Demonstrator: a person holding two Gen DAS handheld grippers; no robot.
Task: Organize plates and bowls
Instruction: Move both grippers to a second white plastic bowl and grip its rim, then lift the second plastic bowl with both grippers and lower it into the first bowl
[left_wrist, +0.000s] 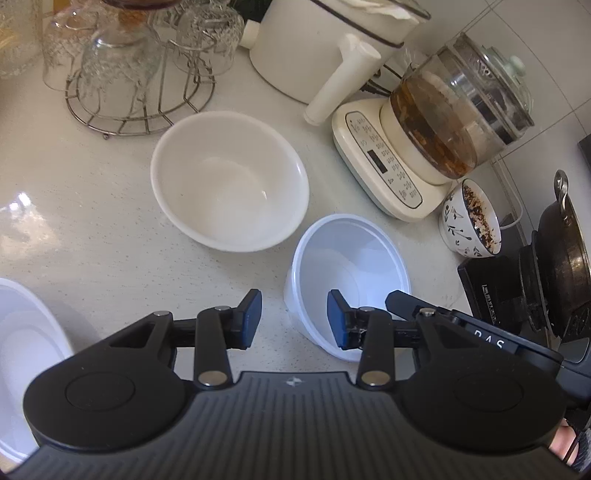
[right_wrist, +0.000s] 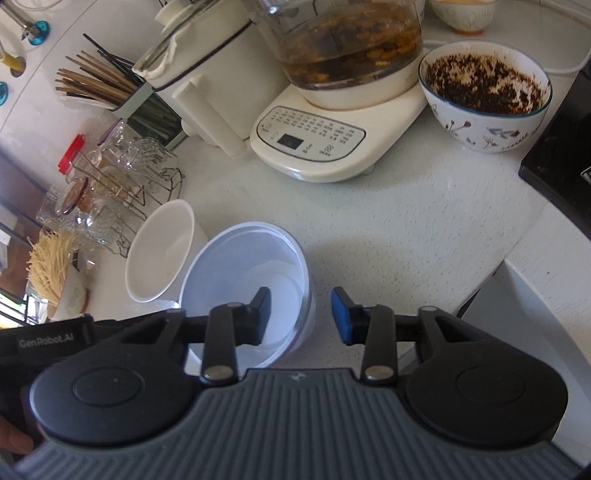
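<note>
Both our claws, left claw (left_wrist: 294, 318) and right claw (right_wrist: 301, 315), gape released astride the plastic bowl's (left_wrist: 354, 254) rim; its near wall is hidden.

Both grippers are held low with pads parted: the left gripper (left_wrist: 294, 319) and the right gripper (right_wrist: 301, 315), each gripping nothing.

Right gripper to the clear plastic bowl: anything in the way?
Nothing visible. The right gripper is open and already at the plastic bowl, jaws straddling its near rim: one inside, one outside. The white bowl sits beside it on the far side, clear of the approach. The left gripper, also open, straddles the same bowl's rim.
</note>
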